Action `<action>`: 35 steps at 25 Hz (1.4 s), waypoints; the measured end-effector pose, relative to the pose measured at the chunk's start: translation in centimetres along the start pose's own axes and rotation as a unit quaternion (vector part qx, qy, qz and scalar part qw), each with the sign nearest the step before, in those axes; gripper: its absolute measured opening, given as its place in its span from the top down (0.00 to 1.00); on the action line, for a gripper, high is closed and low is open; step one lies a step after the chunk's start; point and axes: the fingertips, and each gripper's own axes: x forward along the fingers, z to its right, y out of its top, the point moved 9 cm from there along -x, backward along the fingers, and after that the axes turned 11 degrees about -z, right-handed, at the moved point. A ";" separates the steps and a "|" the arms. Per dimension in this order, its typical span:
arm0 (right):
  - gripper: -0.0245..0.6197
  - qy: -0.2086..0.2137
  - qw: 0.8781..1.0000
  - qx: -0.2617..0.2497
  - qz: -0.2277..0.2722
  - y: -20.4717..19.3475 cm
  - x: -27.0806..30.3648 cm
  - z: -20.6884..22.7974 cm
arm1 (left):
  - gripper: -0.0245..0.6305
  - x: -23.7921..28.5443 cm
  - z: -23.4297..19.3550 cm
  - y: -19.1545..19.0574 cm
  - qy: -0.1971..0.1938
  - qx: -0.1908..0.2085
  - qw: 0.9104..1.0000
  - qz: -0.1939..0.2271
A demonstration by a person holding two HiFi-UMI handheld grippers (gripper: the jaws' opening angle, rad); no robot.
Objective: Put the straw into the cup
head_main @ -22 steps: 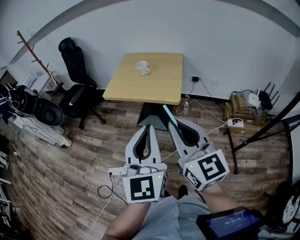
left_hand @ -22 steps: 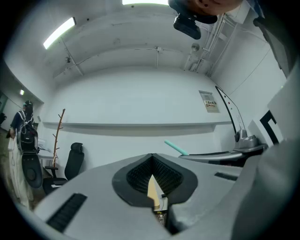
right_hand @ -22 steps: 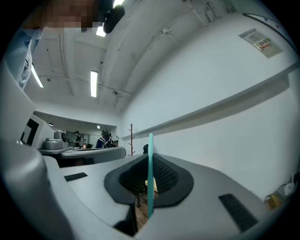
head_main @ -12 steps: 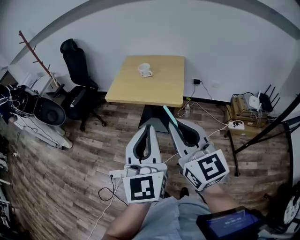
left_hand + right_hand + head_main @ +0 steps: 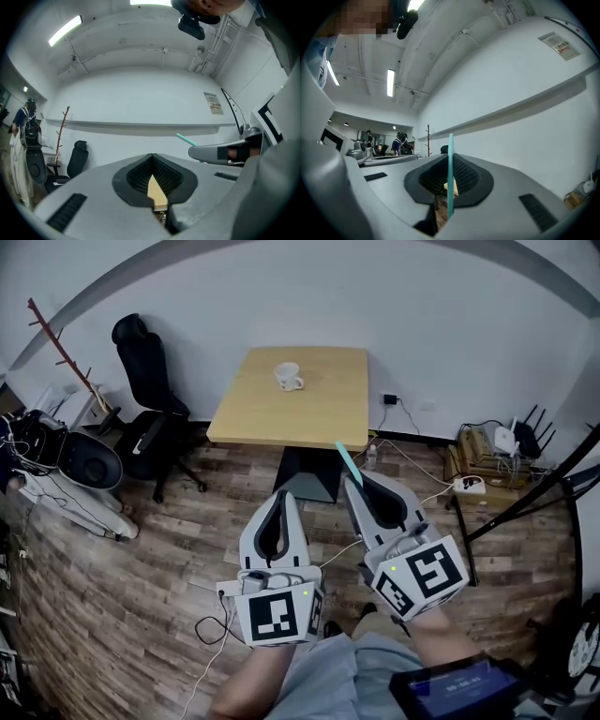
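Observation:
A white cup [image 5: 286, 377] stands on the far part of a small wooden table [image 5: 328, 409] against the wall. My right gripper [image 5: 356, 479] is shut on a teal straw [image 5: 347, 459], whose end sticks out past the fingertips toward the table's near edge. In the right gripper view the straw [image 5: 450, 173] stands upright between the closed jaws. My left gripper [image 5: 282, 500] is held beside it over the wood floor, jaws together with nothing in them. In the left gripper view the straw [image 5: 186, 139] shows at the right, poking out of the other gripper.
A black office chair [image 5: 145, 381] and a coat stand [image 5: 70, 362] are left of the table. Equipment and cables [image 5: 56, 451] fill the far left. Boxes, a router and a power strip [image 5: 492, 460] lie on the floor at right, next to a black stand [image 5: 525, 502].
Both grippers have shifted slightly; the right one with the straw moved a little right and toward the table, and the left one dropped lower in view. The view swung slightly.

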 end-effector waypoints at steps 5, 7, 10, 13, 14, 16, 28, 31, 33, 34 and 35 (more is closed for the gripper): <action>0.93 -0.002 1.000 0.002 -0.013 -0.9 1.7 0.6 | 0.96 1.5 -1.1 -1.0 0.001 -0.005 1.000 -0.013; 0.93 -0.002 1.000 0.008 -0.017 -1.4 2.9 1.5 | 0.96 2.9 -1.4 -1.5 0.000 -0.006 1.000 -0.020; 0.93 0.002 1.000 0.017 -0.021 -2.1 5.3 3.5 | 0.96 5.8 -1.8 -2.2 0.003 -0.003 1.000 -0.028; 0.93 0.009 1.000 0.019 -0.021 -2.0 8.4 5.8 | 0.96 9.3 -2.2 -2.2 0.002 0.005 0.999 -0.034; 0.93 0.013 1.000 0.021 -0.020 -1.8 9.4 6.5 | 0.96 10.5 -2.4 -2.1 0.002 0.006 0.999 -0.036; 0.93 0.022 0.999 0.023 -0.019 -1.4 11.5 7.9 | 0.96 12.8 -2.8 -1.7 0.006 0.007 0.999 -0.035; 0.93 0.065 0.998 0.011 0.000 2.3 21.6 14.9 | 0.96 24.1 -5.0 2.1 0.039 0.020 0.999 -0.011; 0.93 0.075 0.997 0.007 -0.002 2.5 22.8 16.0 | 0.96 25.6 -5.1 2.0 0.042 0.016 0.999 -0.002; 0.93 0.078 0.997 0.008 -0.007 2.4 23.8 16.6 | 0.96 26.5 -5.3 1.7 0.042 0.015 0.999 -0.004; 0.93 0.079 0.997 0.010 -0.010 2.3 24.4 16.8 | 0.96 27.0 -5.5 1.5 0.042 0.014 0.999 -0.008; 0.93 0.079 0.997 0.012 -0.013 2.2 25.0 17.0 | 0.96 27.4 -5.8 1.2 0.042 0.012 0.999 -0.013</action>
